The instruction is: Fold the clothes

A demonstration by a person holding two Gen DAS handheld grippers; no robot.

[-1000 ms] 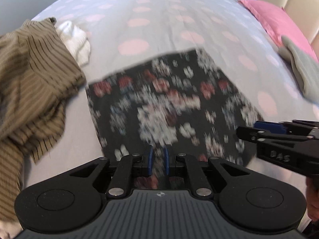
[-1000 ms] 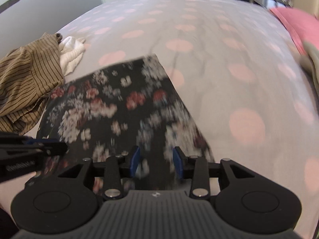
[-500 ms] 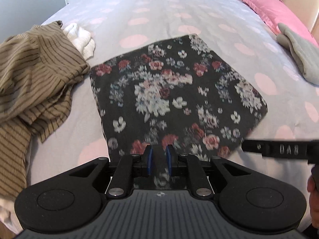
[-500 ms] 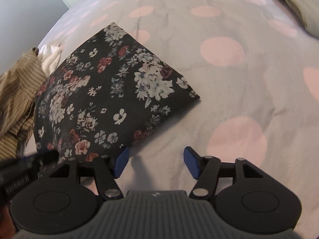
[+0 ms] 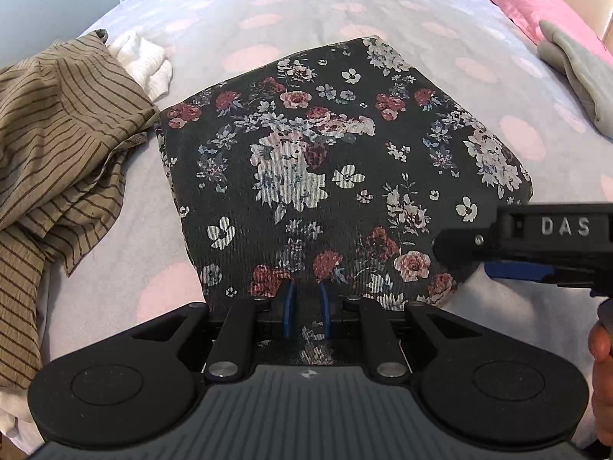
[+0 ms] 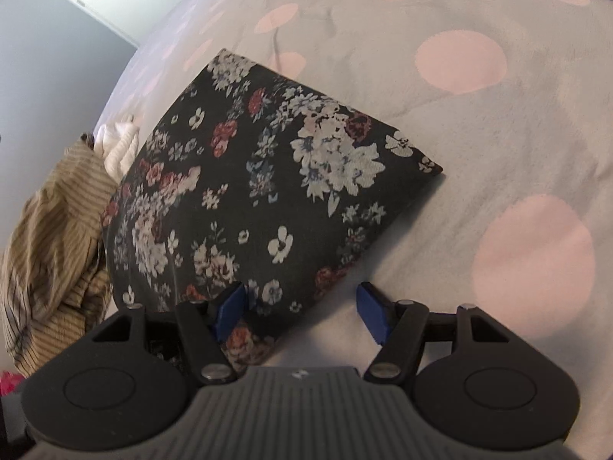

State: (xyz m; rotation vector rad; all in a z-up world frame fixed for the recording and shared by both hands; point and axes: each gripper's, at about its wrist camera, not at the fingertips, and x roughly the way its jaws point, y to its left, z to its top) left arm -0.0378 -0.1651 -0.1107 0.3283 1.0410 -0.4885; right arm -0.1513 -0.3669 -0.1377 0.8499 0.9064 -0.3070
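A folded black floral garment [image 5: 325,176] lies flat on the pale bedspread with pink dots [image 5: 268,19]. My left gripper [image 5: 305,306] is at its near edge, the blue pads close together with the cloth's edge pinched between them. In the right wrist view, my right gripper [image 6: 301,312] stands open over the garment's [image 6: 249,199] near right corner. Its left pad [image 6: 230,308] is over the cloth and the other over bare bedspread, neither pressing. The right gripper [image 5: 463,258] also shows side-on in the left wrist view, at the garment's right corner.
A crumpled brown striped garment [image 5: 57,145] and a white one [image 5: 143,61] lie left of the floral piece. At the far right are a pink pillow [image 5: 528,0] and a grey cloth item [image 5: 574,73]. A person's hand [image 5: 601,364] shows at the right edge.
The floral garment, blurred in motion a second ago, now lies still and flat. My right gripper has opened, let go of it, rolled and sunk. The left gripper stays on the near edge.
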